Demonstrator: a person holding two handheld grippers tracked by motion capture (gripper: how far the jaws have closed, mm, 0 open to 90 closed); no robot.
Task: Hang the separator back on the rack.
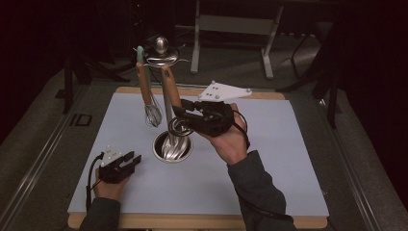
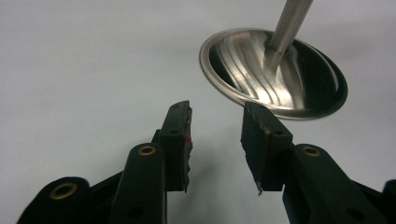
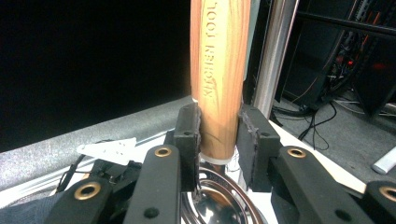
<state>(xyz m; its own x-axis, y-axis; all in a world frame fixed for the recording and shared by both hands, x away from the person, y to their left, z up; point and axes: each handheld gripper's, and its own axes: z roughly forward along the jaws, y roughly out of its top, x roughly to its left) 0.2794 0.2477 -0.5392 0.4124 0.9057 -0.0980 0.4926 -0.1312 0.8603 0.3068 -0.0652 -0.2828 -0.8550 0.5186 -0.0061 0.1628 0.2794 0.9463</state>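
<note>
The right gripper (image 3: 218, 135) is clamping a wooden-handled steel utensil (image 3: 218, 70) above the round steel base (image 1: 172, 147); a loose squeeze risks dropping it.

From my remote station, the wooden handle (image 3: 218, 79) runs off the top edge of the right gripper view, its engraved lettering cut short. Its lower working end is hidden behind the right claw (image 1: 188, 115) over the steel bowl (image 1: 159, 149). Dark background clutter unreadable.
</note>
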